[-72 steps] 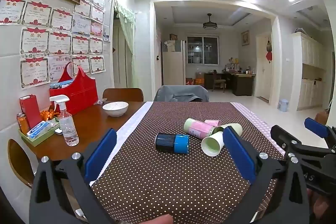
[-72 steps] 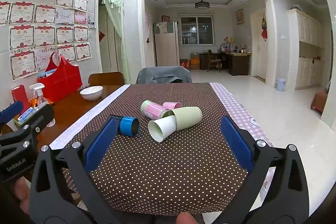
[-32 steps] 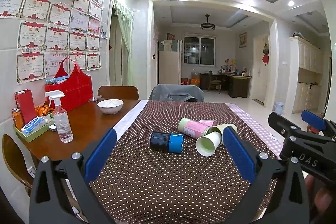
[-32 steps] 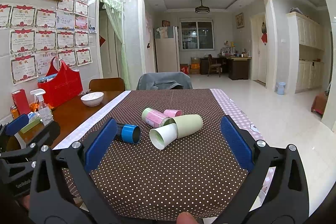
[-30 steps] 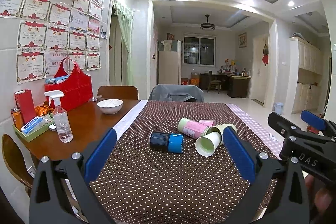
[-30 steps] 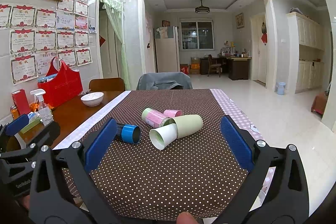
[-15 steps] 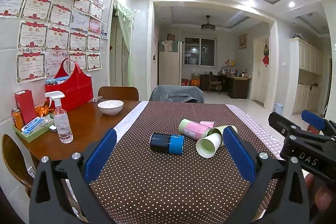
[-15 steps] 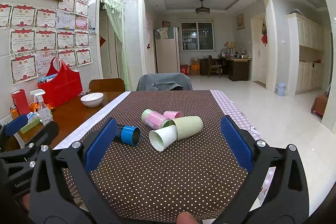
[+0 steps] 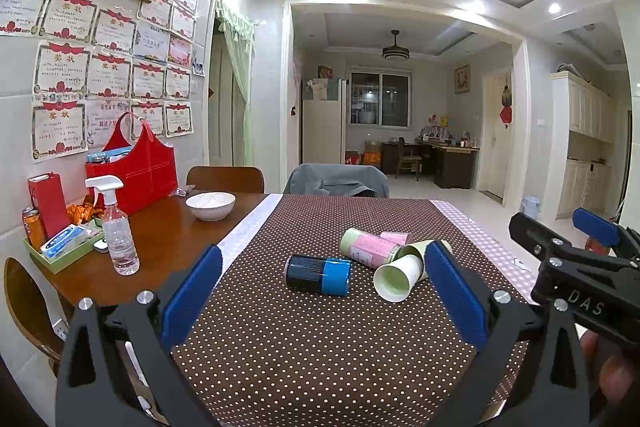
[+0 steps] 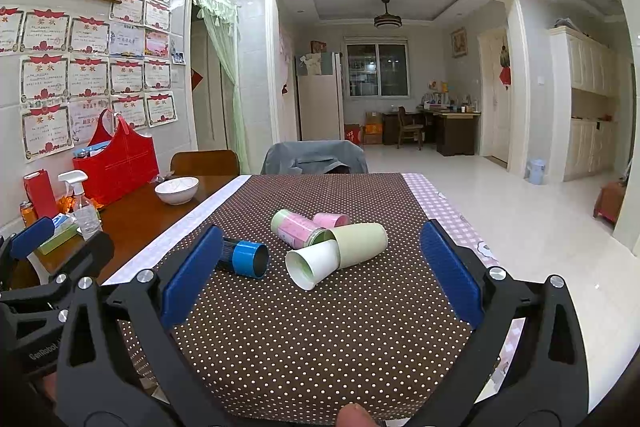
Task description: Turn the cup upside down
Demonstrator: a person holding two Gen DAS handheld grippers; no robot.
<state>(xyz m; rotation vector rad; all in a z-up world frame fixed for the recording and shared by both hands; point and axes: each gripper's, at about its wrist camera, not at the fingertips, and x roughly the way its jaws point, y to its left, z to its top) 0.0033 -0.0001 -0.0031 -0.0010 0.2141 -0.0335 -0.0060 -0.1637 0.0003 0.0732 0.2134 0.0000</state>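
Several cups lie on their sides on the brown dotted tablecloth (image 9: 320, 347). A dark cup with a blue band (image 9: 318, 274) (image 10: 244, 257) lies at the left. A white cup (image 9: 398, 277) (image 10: 314, 263) is nested in a pale green cup (image 10: 362, 241). A pink and green cup (image 9: 368, 247) (image 10: 298, 229) and a small pink cup (image 10: 331, 219) lie behind. My left gripper (image 9: 320, 291) is open and empty, short of the cups. My right gripper (image 10: 316, 279) is open and empty, also short of them.
On the bare wood at the left stand a white bowl (image 9: 211, 205), a spray bottle (image 9: 118, 233), a red bag (image 9: 138, 173) and a green tray of small items (image 9: 60, 253). Chairs (image 9: 338, 181) stand at the table's far end.
Both grippers have risen slightly and drifted a little; the cups have not moved and both grippers stay open.
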